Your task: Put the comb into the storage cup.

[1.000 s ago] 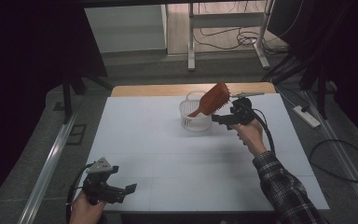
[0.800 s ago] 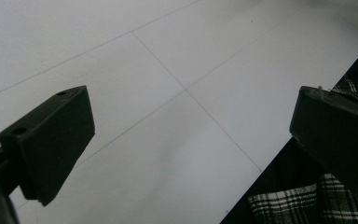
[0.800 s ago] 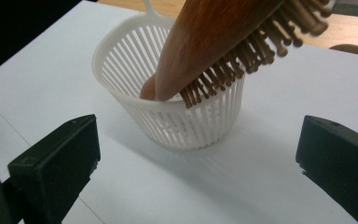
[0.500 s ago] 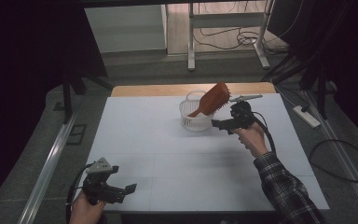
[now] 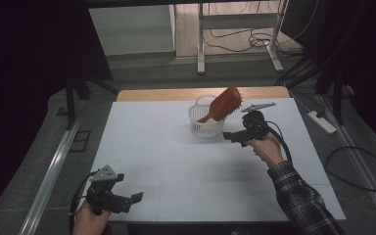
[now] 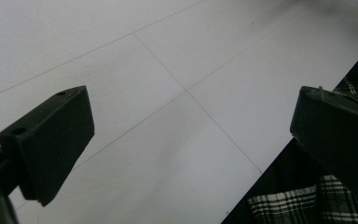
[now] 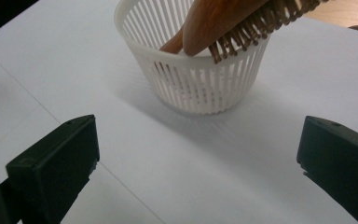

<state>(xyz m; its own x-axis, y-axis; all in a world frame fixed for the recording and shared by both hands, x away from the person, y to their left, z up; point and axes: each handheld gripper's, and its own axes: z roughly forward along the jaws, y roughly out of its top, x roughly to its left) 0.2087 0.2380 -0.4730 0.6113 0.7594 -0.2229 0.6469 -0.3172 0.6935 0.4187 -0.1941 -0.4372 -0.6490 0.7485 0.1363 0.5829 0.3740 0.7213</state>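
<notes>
Your right claw [image 5: 228, 136] gapes empty just right of the white basket [image 5: 206, 122] at frame centre, wooden hairbrush [image 5: 224, 104] propped handle-down inside, left claw [image 5: 136, 198] released lower left; any nudge likely tips the top-heavy basket.

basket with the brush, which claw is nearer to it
Right. The right claw sits just beside the basket, open, while the left claw is at the table's near edge, far off.

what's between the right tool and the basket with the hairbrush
Nothing: in the right gripper view, bare white table lies between the open right tool and the basket holding the hairbrush.
</notes>
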